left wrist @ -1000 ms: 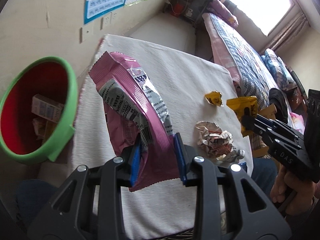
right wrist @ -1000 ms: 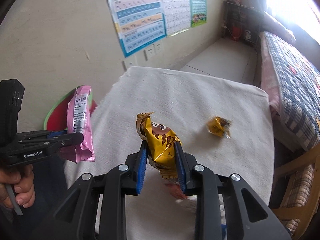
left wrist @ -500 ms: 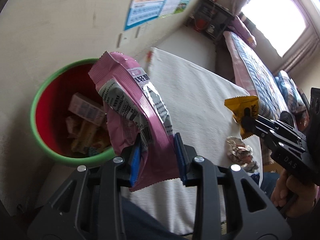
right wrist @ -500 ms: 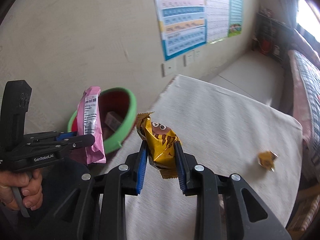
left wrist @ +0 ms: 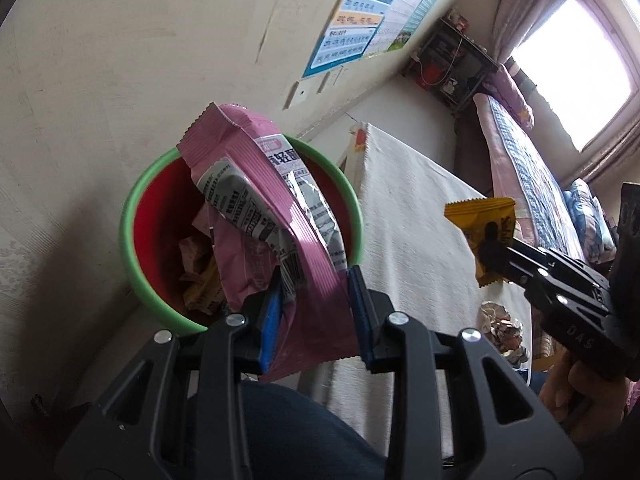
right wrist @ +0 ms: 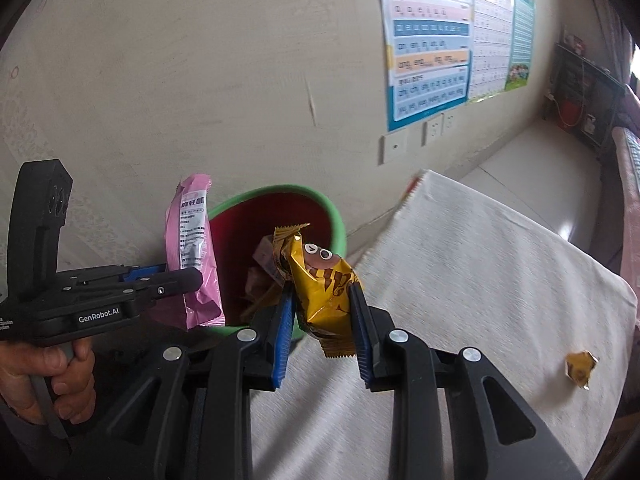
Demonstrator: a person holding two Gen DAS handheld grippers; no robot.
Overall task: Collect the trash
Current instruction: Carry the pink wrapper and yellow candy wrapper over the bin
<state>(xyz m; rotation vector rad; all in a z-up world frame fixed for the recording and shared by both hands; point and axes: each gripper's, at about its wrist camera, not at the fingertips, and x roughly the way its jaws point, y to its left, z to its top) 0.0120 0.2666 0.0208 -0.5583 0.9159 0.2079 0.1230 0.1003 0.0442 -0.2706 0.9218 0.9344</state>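
The left gripper (left wrist: 314, 314) is clamping the lower end of a pink packet (left wrist: 276, 216), its blue pads pressed against the wrapper, and is holding it upright over the green-rimmed bin (left wrist: 136, 208). The right gripper (right wrist: 322, 320) is pinching a yellow wrapper (right wrist: 320, 288) in the same way, jaws closed down to the wrapper's width, and from its own camera the wrapper is hanging at the bin's (right wrist: 320, 200) near rim, by the corner of the table (right wrist: 480, 280). In the left view that yellow wrapper (left wrist: 484, 236) is appearing over the cloth rather than over the bin, so I am judging it to be just short of the opening.

The bin is already holding several scraps: a small box and some brown and yellow wrappers are lying at the bottom. So part of the collecting is done.

What is left, as far as I can tell: both held pieces are not yet released. On the table a crumpled ball of paper (left wrist: 502, 330) is lying near the person's edge, and a small yellow scrap (right wrist: 580, 368) is sitting well apart from it. Whether more litter is lying outside these views I cannot tell, since the fisheye is cutting off much of the cloth.
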